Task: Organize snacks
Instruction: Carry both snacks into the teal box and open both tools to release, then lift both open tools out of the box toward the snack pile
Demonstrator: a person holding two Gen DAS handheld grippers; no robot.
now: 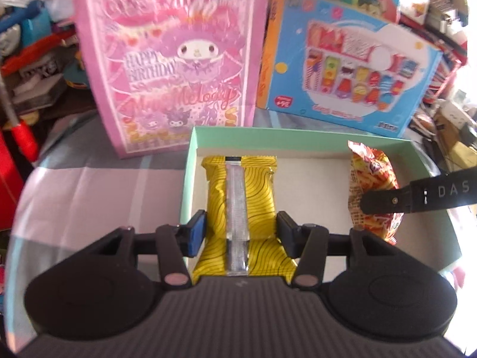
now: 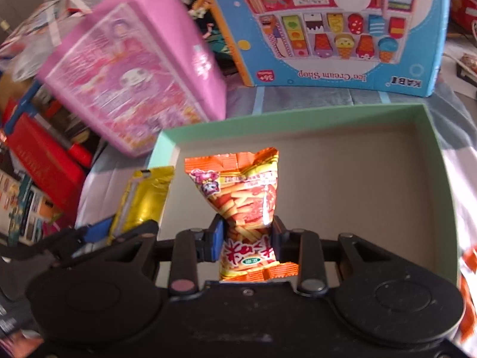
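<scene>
My left gripper (image 1: 240,232) is shut on a yellow snack packet with black wavy lines (image 1: 241,188), held over the left part of a mint-green open box (image 1: 298,135). My right gripper (image 2: 246,237) is shut on an orange snack packet printed with sticks (image 2: 244,197), pinched at its waist above the same box (image 2: 298,113). In the left wrist view the orange packet (image 1: 372,185) hangs at the right with a right gripper finger (image 1: 417,195) in front of it. In the right wrist view the yellow packet (image 2: 143,200) shows at the left in the left gripper's blue-padded fingers (image 2: 98,229).
A pink birthday gift bag (image 1: 173,59) and a blue ice cream shop toy box (image 1: 351,68) stand right behind the green box. A grey-lilac cloth (image 1: 89,194) covers the surface. Red boxes and mixed clutter (image 2: 44,155) crowd the left side.
</scene>
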